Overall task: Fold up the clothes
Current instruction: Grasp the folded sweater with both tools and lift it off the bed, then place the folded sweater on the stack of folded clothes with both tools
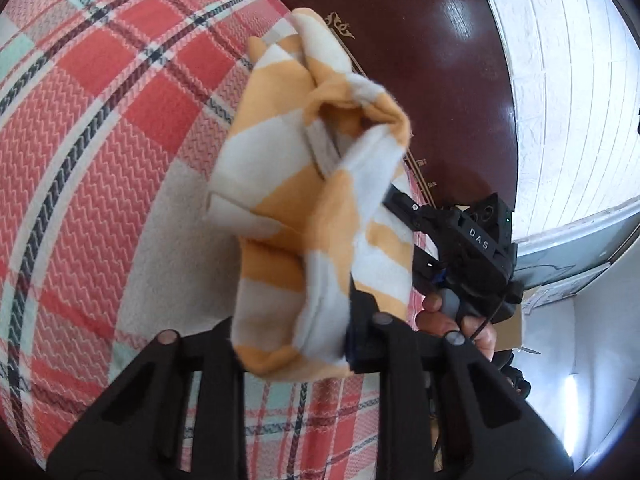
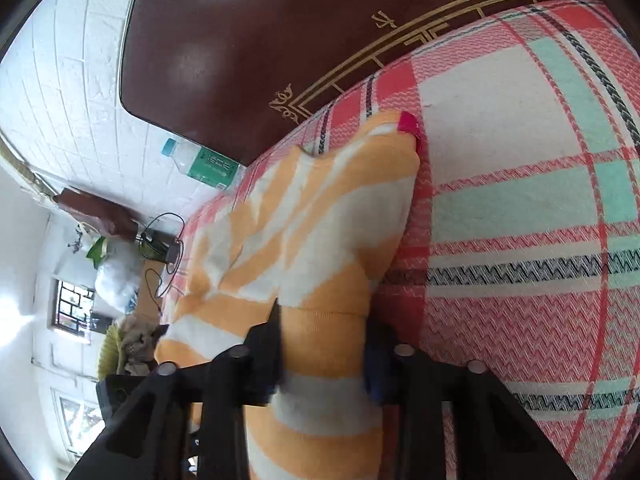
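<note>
Right now, both tools are holding the same orange and white striped cloth (image 1: 316, 208). The left hand-held gripper (image 1: 296, 344) is pinching one bunched end of it, up in the air over the bed (image 1: 92, 168). The right hand-held gripper (image 2: 320, 360) is squeezing another part, and from there the cloth is lying down on the checked bed cover. A little red tag (image 2: 409, 124) is showing at the far corner. The cloth is looking lumpy and crumpled, not flat and neat, so the folding is not looking finished. Getting the edges lined up and flat is looking like the work left.
</note>
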### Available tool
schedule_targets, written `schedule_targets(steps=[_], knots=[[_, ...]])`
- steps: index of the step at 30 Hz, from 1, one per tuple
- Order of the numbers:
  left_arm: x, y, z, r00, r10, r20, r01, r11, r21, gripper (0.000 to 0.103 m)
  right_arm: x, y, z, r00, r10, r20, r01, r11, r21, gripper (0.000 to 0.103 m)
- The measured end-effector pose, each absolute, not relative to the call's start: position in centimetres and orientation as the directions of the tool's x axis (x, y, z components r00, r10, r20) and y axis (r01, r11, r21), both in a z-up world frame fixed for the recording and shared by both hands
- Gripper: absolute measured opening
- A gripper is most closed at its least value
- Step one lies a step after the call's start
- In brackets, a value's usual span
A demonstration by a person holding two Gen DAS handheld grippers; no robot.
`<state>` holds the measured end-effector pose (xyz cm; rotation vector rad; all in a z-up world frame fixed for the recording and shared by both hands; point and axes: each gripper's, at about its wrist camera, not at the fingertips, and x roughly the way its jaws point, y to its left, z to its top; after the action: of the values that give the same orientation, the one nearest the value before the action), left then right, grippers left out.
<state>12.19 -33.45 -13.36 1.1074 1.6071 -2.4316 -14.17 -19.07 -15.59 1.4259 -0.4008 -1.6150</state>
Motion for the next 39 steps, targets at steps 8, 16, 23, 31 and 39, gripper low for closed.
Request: schedule_targets(steps=[8,16,23,31,39], knots=[[15.3,-35.5,-6.8,-0.808,0.342,-0.479,0.275,-0.500,-0.821,0.021,-12.0,-18.6,-9.9,0.089,-0.861,-0.500,0.376,-0.436,0.818,0.022],[24.3,-40.5,5.9,-0.898,0.202,-0.391,0.191,-0.621,-0.760,0.021,-6.0,-24.0,-0.1,0.157,-0.911,-0.383,0.438,-0.283,0.853,0.022],[35.4,-47.5,13.8,-0.933,-0.038,-0.357,0.284,-0.686,-0.670,0.021,2.1,-35.0,7.5,0.290,-0.919,-0.268,0.500,-0.093,0.861,0.022],[45.7,-55.8,12.9,-0.886,-0.272,-0.377,0.462,-0.595,-0.657,0.021,12.8,-49.9,10.4,0.433,-0.874,-0.221,0.507,0.033,0.861,0.022],[53.3,-61.6,6.1,-0.801,-0.372,-0.469,0.597,-0.439,-0.671,0.021,20.4,-56.4,2.7,0.527,-0.757,-0.386,0.556,-0.037,0.830,0.024]])
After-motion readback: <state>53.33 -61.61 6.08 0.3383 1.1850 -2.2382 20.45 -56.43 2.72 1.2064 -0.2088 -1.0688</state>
